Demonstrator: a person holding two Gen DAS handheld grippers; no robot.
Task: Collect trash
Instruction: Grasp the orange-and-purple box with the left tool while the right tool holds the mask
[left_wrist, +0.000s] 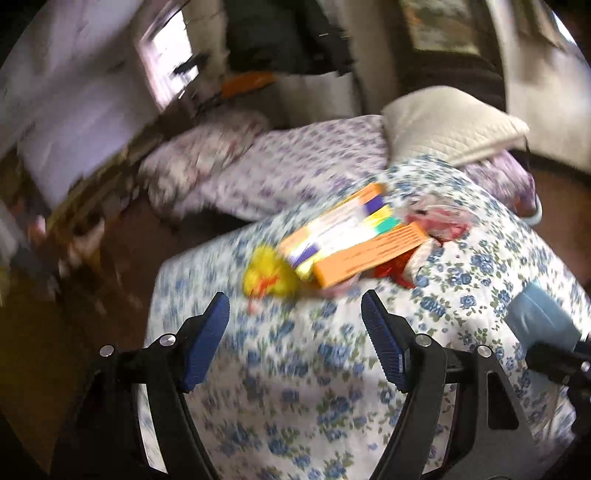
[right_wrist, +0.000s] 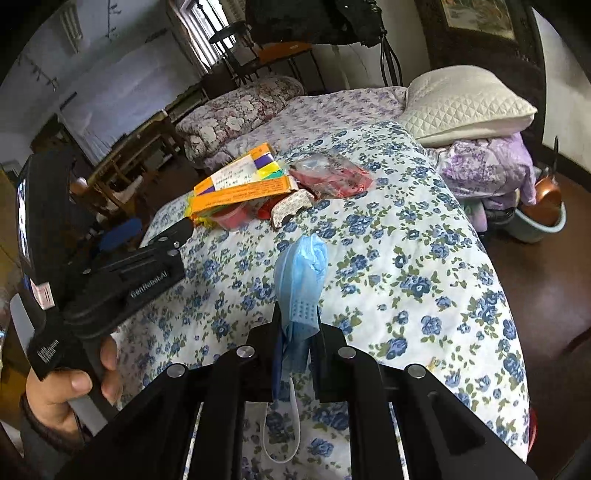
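My right gripper (right_wrist: 299, 314) is shut on a crumpled light-blue face mask (right_wrist: 301, 273), lifted over the blue-flowered bedspread (right_wrist: 406, 258); its white ear loop hangs below. Farther back on the bed lies a pile of trash: an orange box (right_wrist: 240, 181), a red and clear wrapper (right_wrist: 328, 173), a silver-brown wrapper (right_wrist: 291, 206) and a red cup (right_wrist: 232, 218). My left gripper (left_wrist: 295, 295) is open with nothing between its pads, just short of the orange box (left_wrist: 354, 236) and a yellow wrapper (left_wrist: 269, 273). The mask (left_wrist: 535, 317) shows at the right edge of the left wrist view.
A white quilted pillow (right_wrist: 465, 99) lies on folded purple bedding (right_wrist: 487, 166) at the bed's head. A rolled flowered quilt (right_wrist: 236, 110) sits at the far side. On the brown floor to the right stands a basin with a copper pot (right_wrist: 543, 210). Wooden chairs (right_wrist: 129, 162) stand left.
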